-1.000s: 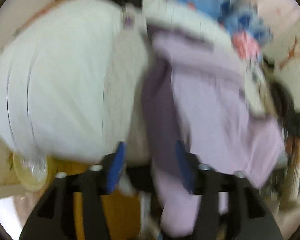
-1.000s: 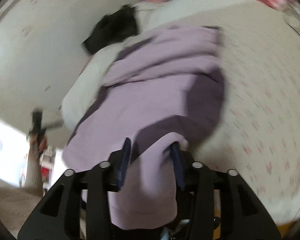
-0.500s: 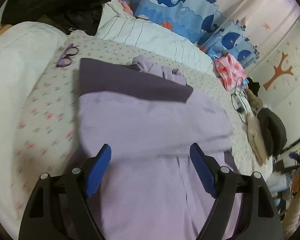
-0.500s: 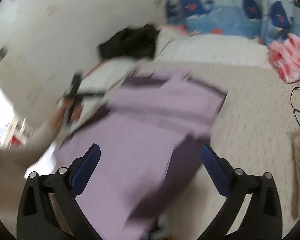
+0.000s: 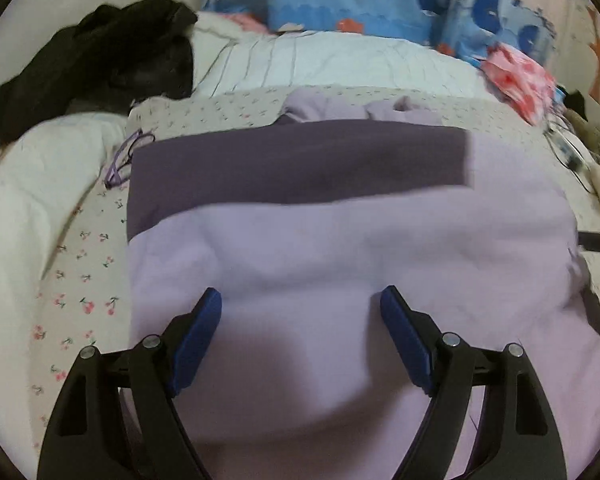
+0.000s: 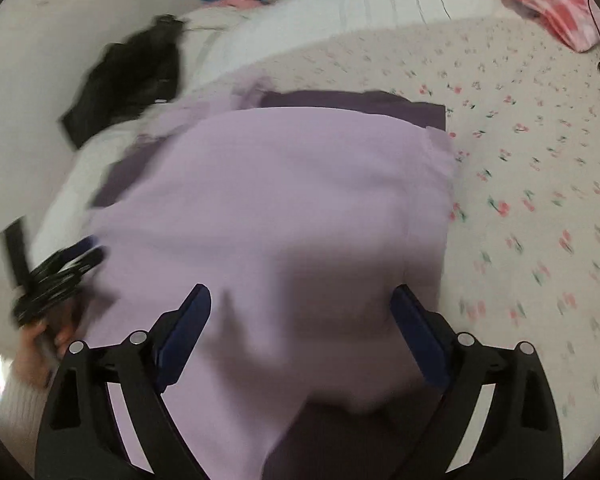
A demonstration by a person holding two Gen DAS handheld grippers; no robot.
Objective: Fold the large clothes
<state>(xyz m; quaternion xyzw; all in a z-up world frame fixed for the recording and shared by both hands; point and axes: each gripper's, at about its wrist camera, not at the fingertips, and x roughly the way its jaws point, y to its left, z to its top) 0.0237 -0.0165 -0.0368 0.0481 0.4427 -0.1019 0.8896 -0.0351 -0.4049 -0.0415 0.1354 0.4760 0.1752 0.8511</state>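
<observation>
Lilac garment [image 5: 340, 264] spread on floral bedsheet [image 5: 80, 280]
Left gripper [image 5: 300, 304] and right gripper [image 6: 300, 300] both released above it, right jaws just narrowing slightly, nothing clasped

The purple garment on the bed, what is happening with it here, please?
A person is folding a lilac garment on a flower-print bed sheet, with a hand-held gripper in each hand. Both have just let go: the left hand-held gripper and the right hand-held gripper are open above the cloth, gripping nothing, and their jaws have just been moving. The garment lies folded over, a darker purple band showing at its far edge.
</observation>
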